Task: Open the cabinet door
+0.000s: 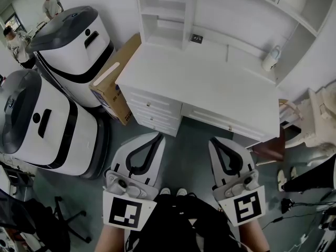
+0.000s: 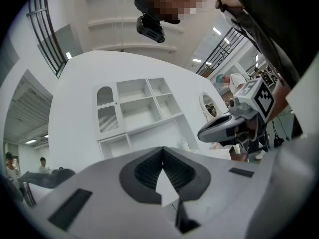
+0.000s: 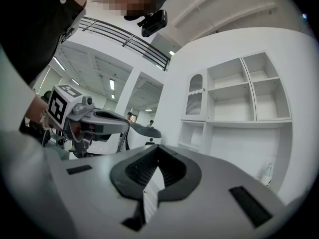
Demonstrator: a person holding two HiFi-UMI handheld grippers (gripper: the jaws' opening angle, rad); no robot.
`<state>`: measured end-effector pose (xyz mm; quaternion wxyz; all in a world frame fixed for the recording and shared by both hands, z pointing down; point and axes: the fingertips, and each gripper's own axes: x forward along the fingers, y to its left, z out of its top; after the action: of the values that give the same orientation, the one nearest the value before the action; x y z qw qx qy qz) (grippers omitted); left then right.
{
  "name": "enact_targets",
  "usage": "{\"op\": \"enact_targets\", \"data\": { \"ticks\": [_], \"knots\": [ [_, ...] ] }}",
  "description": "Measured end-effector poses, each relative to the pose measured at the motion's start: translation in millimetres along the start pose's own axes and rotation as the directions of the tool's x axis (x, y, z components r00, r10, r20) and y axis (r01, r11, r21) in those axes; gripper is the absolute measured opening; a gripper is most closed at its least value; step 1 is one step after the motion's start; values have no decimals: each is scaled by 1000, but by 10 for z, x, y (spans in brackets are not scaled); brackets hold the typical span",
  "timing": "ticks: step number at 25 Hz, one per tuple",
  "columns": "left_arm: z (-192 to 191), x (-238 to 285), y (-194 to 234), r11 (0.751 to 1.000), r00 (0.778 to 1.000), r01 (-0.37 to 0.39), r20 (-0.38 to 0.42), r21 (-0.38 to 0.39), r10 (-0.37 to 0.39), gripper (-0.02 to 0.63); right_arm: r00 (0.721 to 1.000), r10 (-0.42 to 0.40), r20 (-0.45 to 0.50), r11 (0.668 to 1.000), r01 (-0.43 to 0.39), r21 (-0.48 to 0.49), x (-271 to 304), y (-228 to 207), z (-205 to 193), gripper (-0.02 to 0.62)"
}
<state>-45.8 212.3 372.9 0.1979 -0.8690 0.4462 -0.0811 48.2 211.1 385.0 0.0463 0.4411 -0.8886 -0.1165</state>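
L gripper [image 1: 157, 136] at ~7 o'clock and R gripper [image 1: 214, 140] at ~5 o'clock in head view, side by side, both aimed level at the white desk. Both sets of jaws clenched tip to tip, nothing between them; each gripper view shows this.

Cabinet door [image 2: 106, 111] is an arch-top slatted panel in the leftmost bay of the hutch [image 1: 164, 14] and looks closed. It sits ~10 o'clock from the L jaws in left gripper view and ~1 o'clock from the R jaws in right gripper view. Well apart from both grippers, no contact.

Hutch is at 12 o'clock in head view, at the back of the worktop [image 1: 210, 83]. Drawers [image 1: 152, 112] are under the worktop's front edge, all closed. White jug [image 1: 271, 58] on the worktop at ~2 o'clock. Cardboard box [image 1: 113, 83] leans on the desk's left end at ~10 o'clock, with white/black machines [image 1: 47, 125] beside it at 9.
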Motion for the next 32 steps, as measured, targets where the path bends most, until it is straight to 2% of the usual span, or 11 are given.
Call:
{"op": "enact_targets", "data": {
  "ticks": [32],
  "knots": [
    [-32,-503,221,999,997,42,68,25,-43,-2,994,-111,-9,993,110,-44,-28,445,122,2]
  ]
}}
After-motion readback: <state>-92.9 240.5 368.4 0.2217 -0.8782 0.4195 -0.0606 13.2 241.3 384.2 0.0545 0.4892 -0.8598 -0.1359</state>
